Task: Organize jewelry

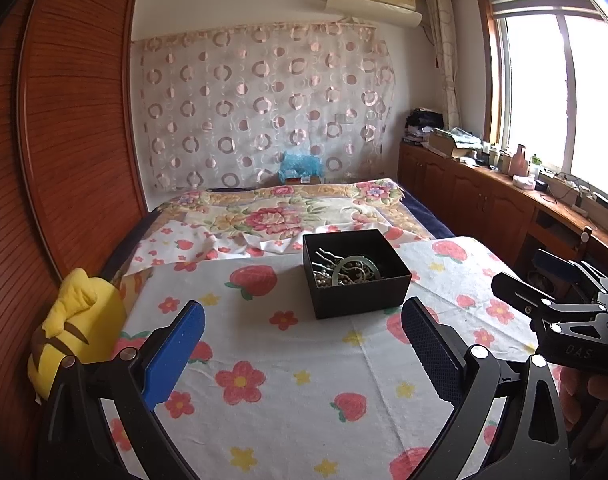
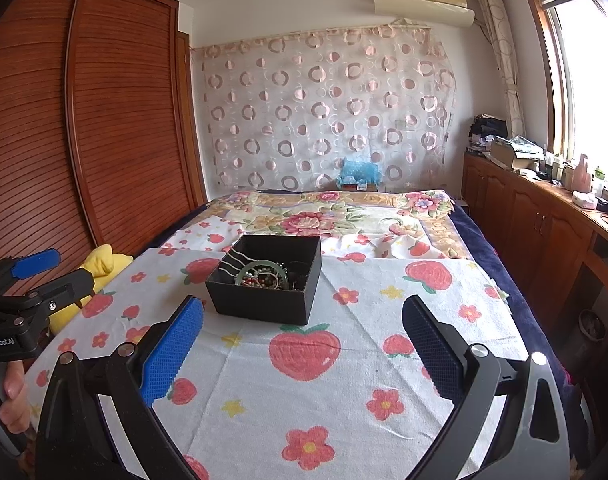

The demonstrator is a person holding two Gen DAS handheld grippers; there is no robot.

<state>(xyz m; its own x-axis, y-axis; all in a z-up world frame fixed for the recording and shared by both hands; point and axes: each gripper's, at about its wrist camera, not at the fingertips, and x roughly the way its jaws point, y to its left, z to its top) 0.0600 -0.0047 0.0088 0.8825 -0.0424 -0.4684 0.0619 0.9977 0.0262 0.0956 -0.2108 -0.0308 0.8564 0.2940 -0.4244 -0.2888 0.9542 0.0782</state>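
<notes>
Jewelry [image 1: 346,270] sits heaped in the black box [image 1: 358,294] on the bed [image 1: 264,360]; your left gripper [image 1: 304,356] and right gripper [image 2: 304,356] hover back, fingers spread and empty, ready to reach.

The black box [image 1: 358,276] holds a pale green bangle [image 1: 354,270] and silvery beads; the white cloth [image 1: 288,392] bears red strawberries, red flowers and yellow stars; the plush toy [image 1: 78,332] is yellow with brown stripes; the wardrobe [image 1: 76,120] is reddish-brown; gripper pads [image 2: 172,354] blue
</notes>
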